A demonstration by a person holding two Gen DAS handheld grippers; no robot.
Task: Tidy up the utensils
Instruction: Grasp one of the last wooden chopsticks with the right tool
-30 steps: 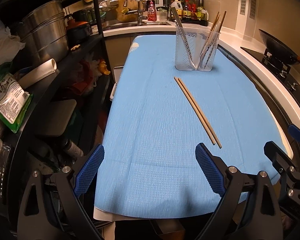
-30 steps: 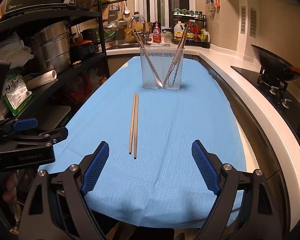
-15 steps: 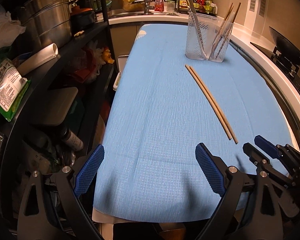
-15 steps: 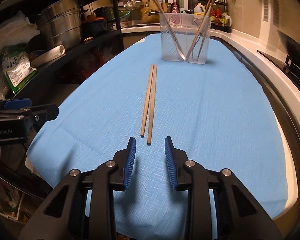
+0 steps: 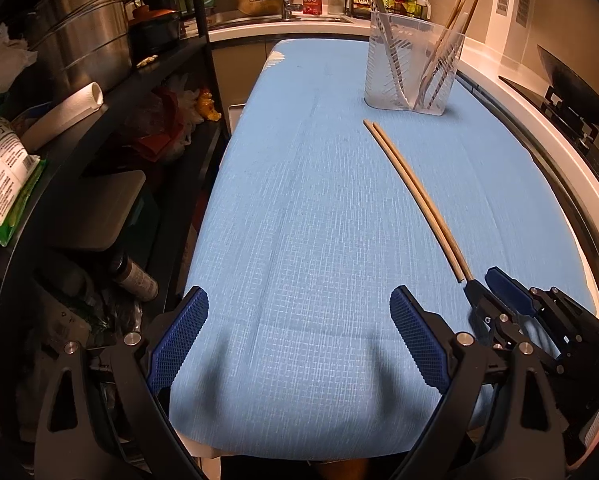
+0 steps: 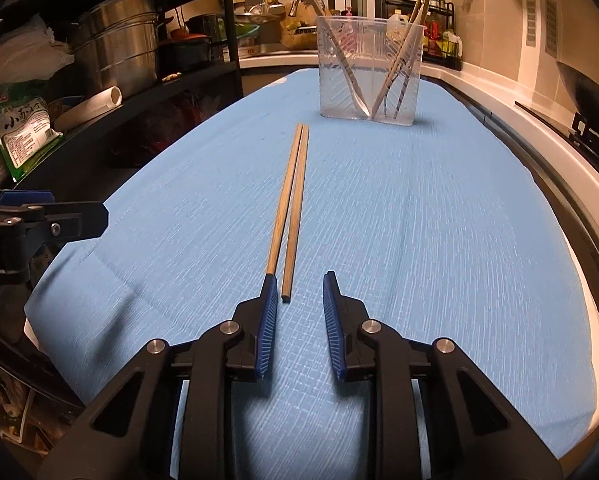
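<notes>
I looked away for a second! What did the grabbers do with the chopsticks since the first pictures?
The right gripper came down to the near ends of the chopsticks and its jaws are closing around them; it isn't pinching them yet. The left gripper stayed wide open, holding nothing. The chopsticks and the clear holder haven't moved on the blue cloth.

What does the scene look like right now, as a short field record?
surface: blue woven cloth over the table
loose item: pair of wooden chopsticks lying side by side on the cloth
holder: clear plastic utensil holder, upright at the far end, utensils inside
right gripper: jaws closing at the chopsticks' near ends, not yet clamped
left gripper: wide open, nothing between the jaws
</notes>
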